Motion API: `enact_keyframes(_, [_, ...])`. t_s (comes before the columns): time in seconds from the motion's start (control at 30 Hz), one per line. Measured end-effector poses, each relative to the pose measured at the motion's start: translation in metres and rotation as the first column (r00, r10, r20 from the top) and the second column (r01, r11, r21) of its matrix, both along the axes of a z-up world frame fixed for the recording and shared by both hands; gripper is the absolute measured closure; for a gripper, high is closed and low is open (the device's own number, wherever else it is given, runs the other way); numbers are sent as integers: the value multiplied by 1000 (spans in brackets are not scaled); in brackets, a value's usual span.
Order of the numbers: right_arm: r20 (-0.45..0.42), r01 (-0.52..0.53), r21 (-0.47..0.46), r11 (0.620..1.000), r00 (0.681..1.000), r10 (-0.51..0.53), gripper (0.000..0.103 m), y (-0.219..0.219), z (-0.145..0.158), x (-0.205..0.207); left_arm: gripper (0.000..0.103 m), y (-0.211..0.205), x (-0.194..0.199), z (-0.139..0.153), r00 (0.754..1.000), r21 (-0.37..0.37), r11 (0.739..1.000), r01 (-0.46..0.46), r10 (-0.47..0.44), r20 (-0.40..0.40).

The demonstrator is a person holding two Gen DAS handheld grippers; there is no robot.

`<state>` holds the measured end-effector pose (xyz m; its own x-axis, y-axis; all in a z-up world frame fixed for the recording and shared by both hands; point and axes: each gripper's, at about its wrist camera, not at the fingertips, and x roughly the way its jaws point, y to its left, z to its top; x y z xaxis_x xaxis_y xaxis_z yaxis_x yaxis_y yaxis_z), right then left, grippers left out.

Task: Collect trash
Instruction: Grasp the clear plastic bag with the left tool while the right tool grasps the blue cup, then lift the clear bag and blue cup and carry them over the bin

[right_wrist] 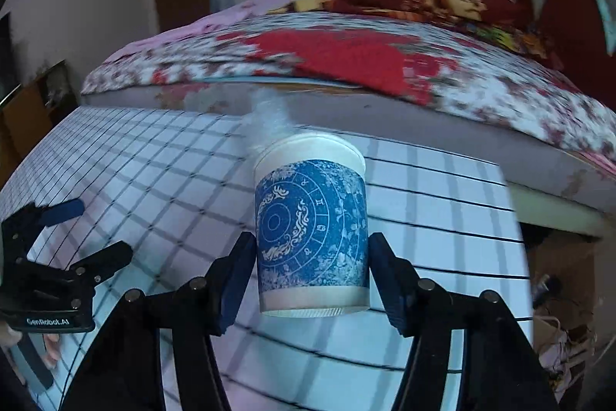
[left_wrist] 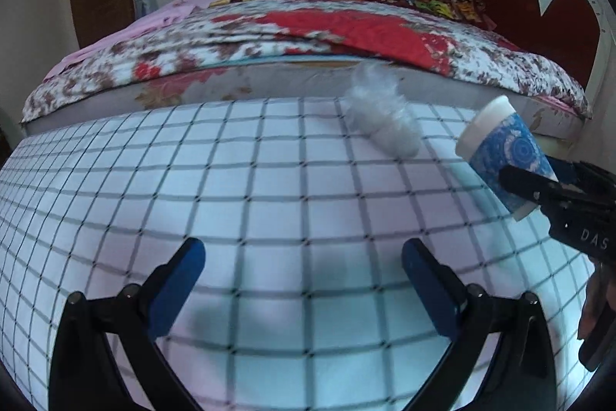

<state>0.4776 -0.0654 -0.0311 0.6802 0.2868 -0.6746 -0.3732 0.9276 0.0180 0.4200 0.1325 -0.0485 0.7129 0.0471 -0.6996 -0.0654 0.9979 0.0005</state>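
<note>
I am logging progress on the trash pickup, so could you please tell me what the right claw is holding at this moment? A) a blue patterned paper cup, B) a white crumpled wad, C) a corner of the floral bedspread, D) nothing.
A: the right claw has its pads pressed on both sides of the blue patterned paper cup, lifted off the checked cloth, while the white wad lies untouched.

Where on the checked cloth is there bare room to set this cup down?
The checked cloth lies bare ahead of the open left gripper and off to its left. It is crowded at the far right, where the white plastic wad lies near the bed and the right gripper holds the cup.
</note>
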Motion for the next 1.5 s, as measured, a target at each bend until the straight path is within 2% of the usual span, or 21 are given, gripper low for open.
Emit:
enact_keyframes(0.17, [1,63,-9,998,998,-63,42,-27,-1,26,2,-21,35,5,1000,-34,999,18,-17,25])
enact_keyframes(0.3, [-4,96,0,995,995,-96,42,-41,-5,46,14,-37,67,5,998,-45,997,57,-56,23])
enact_keyframes(0.47, [-32,121,30,992,992,-120,41,-45,-12,71,18,-46,104,-1,999,-80,996,48,-48,4])
enact_keyframes(0.7, [-42,118,33,992,992,-116,41,-33,-14,93,22,-59,130,-6,998,-24,998,53,-54,-34])
enact_keyframes(0.87, [-34,112,25,993,993,-111,41,-28,-12,94,39,-61,142,-14,994,-13,997,74,-75,-82])
enact_keyframes(0.9, [-35,108,26,994,994,-107,42,-28,-12,94,52,-60,143,-16,993,-18,996,82,-84,-88])
enact_keyframes(1.0, [-25,99,17,995,995,-98,45,-25,-7,88,58,-63,134,-16,990,-12,993,120,-121,-75])
enact_keyframes(1.2, [16,75,-2,997,997,-75,46,-19,6,66,59,-61,108,-10,989,-7,990,141,-141,-52])
enact_keyframes(1.3, [25,66,20,998,997,-66,46,-19,13,50,59,-56,88,-1,990,22,990,136,-135,-37])
enact_keyframes(1.5, [55,40,55,998,998,-43,46,-13,33,8,59,-43,50,15,994,30,993,111,-110,-11])
